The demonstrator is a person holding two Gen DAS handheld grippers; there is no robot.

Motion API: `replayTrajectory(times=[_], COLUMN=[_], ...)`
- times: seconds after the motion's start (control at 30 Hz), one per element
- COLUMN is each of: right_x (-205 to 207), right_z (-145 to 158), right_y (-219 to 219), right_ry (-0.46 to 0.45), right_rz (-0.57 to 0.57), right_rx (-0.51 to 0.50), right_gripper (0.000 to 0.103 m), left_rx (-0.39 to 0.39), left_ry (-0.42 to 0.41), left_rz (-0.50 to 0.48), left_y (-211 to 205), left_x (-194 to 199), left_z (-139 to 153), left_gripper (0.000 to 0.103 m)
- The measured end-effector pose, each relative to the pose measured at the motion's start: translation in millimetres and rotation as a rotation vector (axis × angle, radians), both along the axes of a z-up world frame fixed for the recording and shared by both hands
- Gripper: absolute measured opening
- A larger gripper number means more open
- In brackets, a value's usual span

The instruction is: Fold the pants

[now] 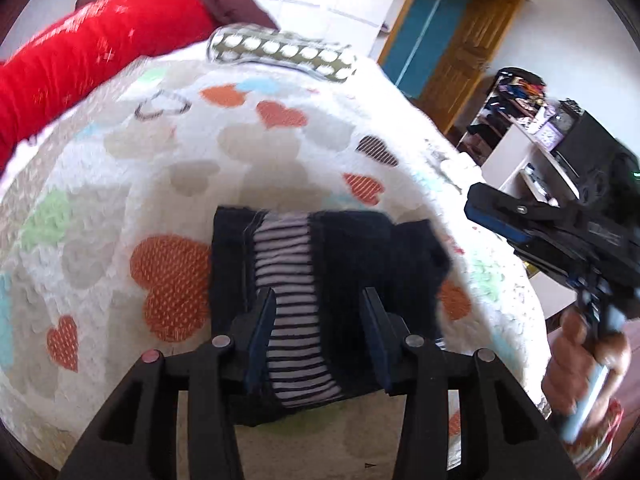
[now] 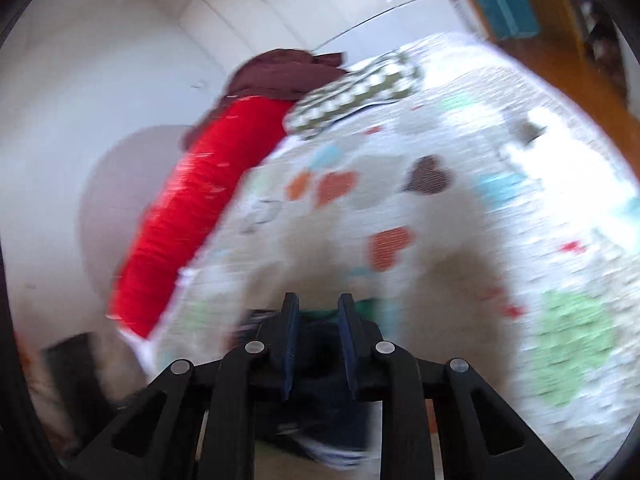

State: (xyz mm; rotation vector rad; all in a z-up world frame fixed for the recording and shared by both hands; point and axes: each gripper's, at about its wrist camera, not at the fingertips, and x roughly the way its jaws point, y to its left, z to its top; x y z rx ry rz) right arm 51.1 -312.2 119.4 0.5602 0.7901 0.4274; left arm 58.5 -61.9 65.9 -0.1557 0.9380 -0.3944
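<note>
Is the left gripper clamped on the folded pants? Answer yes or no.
No: the left gripper hangs open above the pants, its fingers apart and pinching no cloth.

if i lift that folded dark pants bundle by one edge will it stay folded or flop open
Probably flops open: the folded dark navy pants with a striped lining look like soft fabric, their layers held by nothing visible. They look light, so lifting should be easy. On the textured heart-print bedspread, a push would likely bunch them rather than slide them.

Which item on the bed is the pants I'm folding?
Start from the heart-print bedspread. Near its front edge, just beyond the left gripper, lies a compact dark bundle: the pants. Only it shows navy fabric with a black-and-white striped lining.
</note>
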Motion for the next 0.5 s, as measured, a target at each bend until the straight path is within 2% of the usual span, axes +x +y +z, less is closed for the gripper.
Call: replayTrajectory(times=[0.1, 0.17, 0.27, 0.33, 0.43, 0.5], right_x=[6.0, 10.5, 12.8, 11.6, 8.1, 8.9], right_z=[-10.1, -28.0, -60.8, -84.5, -92.3, -87.2], right_y=[27.1, 42.5, 39.7, 28.8, 20.4, 21.9], right_ry=[0.042, 0.107, 0.19, 0.235, 0.224, 0.227], right_rz=[0.107, 0.143, 0.07, 0.009, -0.004, -0.003], right_rx=[0.076, 0.108, 0.098, 0.113, 0.16, 0.136], right_gripper=[0.022, 0.022, 0.021, 0.014, 0.014, 0.016], left_rx=[0.036, 0.073, 0.082, 0.104, 0.121, 0.067], left_ry=[0.027, 0.045, 0.051, 0.029, 0.026, 0.043], left_rz=[-0.004, 0.002, -0.008, -0.017, -0.036, -0.063], left_y=[-3.5, -5.6, -7.6, -11.1, -14.5, -9.8], left_x=[0.6, 1.7, 3.3, 0.9, -2.4, -3.5], left_z=[-18.4, -32.3, -45.1, -44.7, -40.4, -31.6], left_gripper=[0.042, 0.042, 0.042, 0.042, 0.042, 0.042])
